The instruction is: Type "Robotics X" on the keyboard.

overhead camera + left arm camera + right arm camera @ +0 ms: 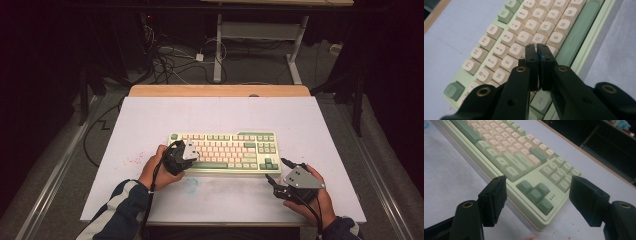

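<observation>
The keyboard (223, 152), pale green with cream and green keys, lies flat near the front middle of the white surface (150, 120), its long side across the person's view. The left claw (537, 48) hangs over the letter keys at the keyboard's left half, its jaws drawn almost together with only a thin slit between them and nothing caught there; the tips sit at the keys near G and B, though whether they actually press a keycap is hard to tell. The right claw (537, 187) stands wide apart at the keyboard's right front corner, one jaw on each side of the arrow keys (535, 193), gripping nothing and resting near the surface.
</observation>
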`<act>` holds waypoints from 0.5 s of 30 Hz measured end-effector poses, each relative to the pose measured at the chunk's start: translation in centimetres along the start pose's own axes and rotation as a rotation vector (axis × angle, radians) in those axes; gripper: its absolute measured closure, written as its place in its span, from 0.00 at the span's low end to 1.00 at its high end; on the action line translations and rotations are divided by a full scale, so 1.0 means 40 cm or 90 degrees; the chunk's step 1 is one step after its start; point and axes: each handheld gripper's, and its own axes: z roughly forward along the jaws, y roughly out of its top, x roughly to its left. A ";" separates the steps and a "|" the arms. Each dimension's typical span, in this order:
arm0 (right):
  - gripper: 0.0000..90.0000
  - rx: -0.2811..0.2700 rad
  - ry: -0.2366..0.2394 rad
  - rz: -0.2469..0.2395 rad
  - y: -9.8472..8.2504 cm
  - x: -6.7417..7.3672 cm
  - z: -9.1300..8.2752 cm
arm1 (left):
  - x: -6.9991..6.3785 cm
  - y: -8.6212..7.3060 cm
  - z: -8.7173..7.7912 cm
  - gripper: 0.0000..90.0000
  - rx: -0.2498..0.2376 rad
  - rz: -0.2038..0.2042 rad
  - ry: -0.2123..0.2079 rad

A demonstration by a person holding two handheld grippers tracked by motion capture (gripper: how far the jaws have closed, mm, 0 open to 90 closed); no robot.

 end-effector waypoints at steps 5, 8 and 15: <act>0.35 0.007 0.010 0.016 0.001 -0.003 0.002 | 0.008 -0.009 -0.029 0.83 -0.036 -0.005 0.004; 0.34 0.012 0.009 0.023 0.000 -0.007 0.003 | 0.015 -0.015 -0.045 0.74 -0.053 -0.004 0.012; 0.34 0.025 0.015 0.034 -0.002 -0.012 0.008 | 0.028 -0.027 -0.079 0.46 -0.084 -0.012 0.037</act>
